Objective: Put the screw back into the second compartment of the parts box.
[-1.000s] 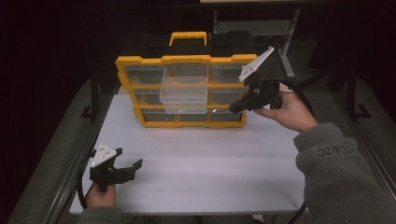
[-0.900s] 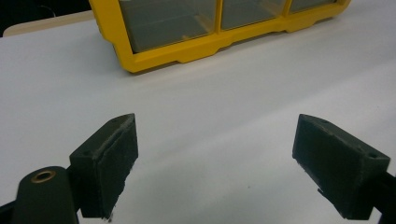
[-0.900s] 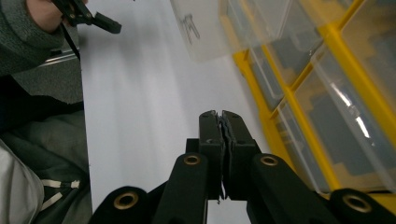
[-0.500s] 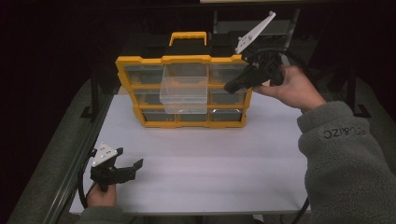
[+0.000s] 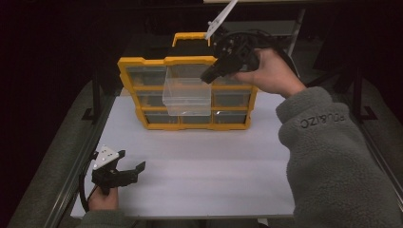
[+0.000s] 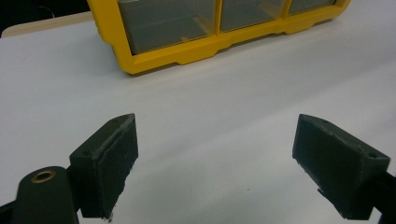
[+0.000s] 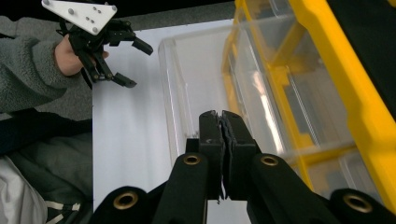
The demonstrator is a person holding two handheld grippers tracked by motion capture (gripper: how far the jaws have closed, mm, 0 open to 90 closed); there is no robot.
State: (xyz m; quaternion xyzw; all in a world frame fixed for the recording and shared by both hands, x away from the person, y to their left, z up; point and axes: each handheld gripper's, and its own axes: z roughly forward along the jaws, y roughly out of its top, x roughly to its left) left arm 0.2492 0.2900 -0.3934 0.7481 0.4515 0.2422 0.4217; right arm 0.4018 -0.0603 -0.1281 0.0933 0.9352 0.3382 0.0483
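the right hand-held gripper [image 5: 207,77] hovered with jaws pressed together on nothing, just above the clear drawer [image 5: 187,96] pulled halfway out of the yellow organizer's [image 5: 142,95] middle column on the counter [image 5: 214,161]. the left hand-held gripper [image 5: 133,172] rested wide open, well apart. the step looked like handling that drawer; next, probably push it in or grip its front wall.

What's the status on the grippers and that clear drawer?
Left hand-held gripper open, low on table. Right hand-held gripper shut, empty, above clear drawer. Drawer pulled out of yellow organizer. Nothing in the way.
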